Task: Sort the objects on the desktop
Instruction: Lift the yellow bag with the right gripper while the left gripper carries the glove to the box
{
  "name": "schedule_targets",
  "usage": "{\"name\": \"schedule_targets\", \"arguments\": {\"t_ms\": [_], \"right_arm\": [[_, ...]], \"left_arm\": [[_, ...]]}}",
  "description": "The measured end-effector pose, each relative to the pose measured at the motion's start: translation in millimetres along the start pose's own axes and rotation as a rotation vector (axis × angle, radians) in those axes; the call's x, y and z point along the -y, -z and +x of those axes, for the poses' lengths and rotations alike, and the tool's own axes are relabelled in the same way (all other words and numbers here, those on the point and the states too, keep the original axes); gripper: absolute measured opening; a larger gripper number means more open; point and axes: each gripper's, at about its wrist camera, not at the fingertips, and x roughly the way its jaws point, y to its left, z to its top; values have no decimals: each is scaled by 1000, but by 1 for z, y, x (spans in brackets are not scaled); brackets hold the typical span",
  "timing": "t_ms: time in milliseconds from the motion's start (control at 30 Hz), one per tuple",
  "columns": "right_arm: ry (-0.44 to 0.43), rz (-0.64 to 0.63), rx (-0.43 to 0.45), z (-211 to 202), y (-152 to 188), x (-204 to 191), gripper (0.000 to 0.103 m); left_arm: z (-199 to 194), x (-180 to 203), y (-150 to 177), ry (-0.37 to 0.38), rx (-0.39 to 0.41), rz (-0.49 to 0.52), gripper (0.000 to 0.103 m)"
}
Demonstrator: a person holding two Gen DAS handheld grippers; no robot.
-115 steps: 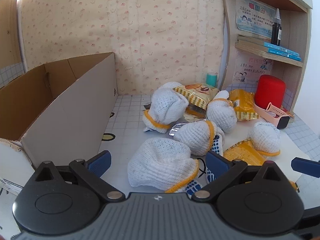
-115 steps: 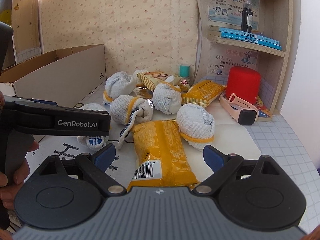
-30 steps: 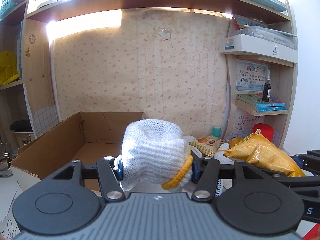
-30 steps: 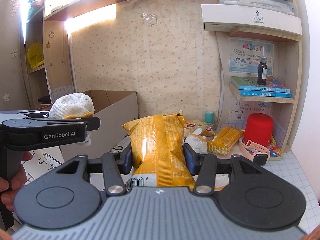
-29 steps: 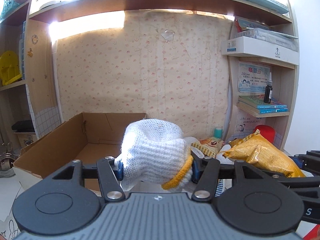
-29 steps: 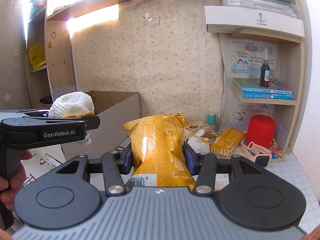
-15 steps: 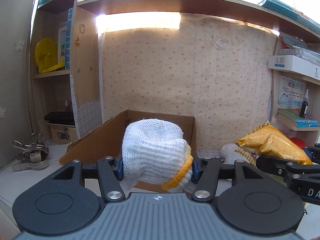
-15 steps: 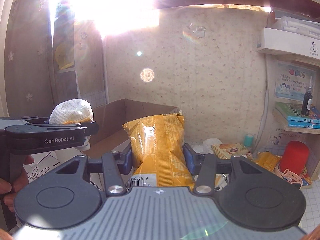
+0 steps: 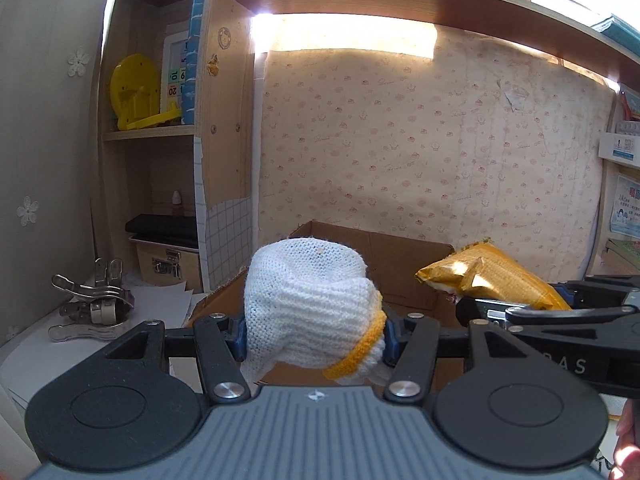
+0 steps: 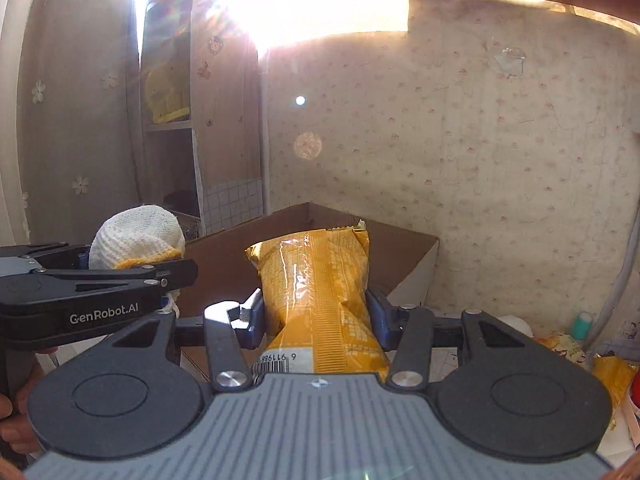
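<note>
**Guide:** Patterned wallpaper fills the background, with wooden shelves to your left and an open cardboard box (image 9: 404,258) on the desk ahead of you.

**Operator:** What am I holding?

**Guide:** Your left gripper (image 9: 312,334) is closed on a balled white knitted glove (image 9: 308,304) with a yellow cuff. The pads press into both its sides, so the jaws stand partly apart around it. Your right gripper (image 10: 314,318) is clamped nearly shut on a yellow snack packet (image 10: 316,292), pinching it near the barcode end. The rest of the packet stands up past the fingers.

**Operator:** What has changed?

**Guide:** A few seconds ago both items lay in the pile on the desk, with your jaws open around them. Now both are lifted clear. Over the last second both views have swung left, away from the red cylinder and the bookshelf. The box has come to sit right behind each item.

**Operator:** So what does that mean for the sorting?

**Guide:** Probably that the pick-up is done and you are mid-carry. Neither item looks to be over the box opening yet. More snack packets (image 10: 612,376) still wait at the desk's right edge.
</note>
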Motion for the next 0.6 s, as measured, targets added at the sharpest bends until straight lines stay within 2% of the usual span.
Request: {"name": "schedule_targets", "arguments": {"t_ms": [200, 600], "right_arm": [[-8, 11, -47, 38, -3, -2, 49], [-8, 11, -88, 82, -14, -3, 49]], "left_arm": [[15, -8, -1, -20, -22, -10, 60], [32, -10, 2, -29, -65, -22, 61]]}}
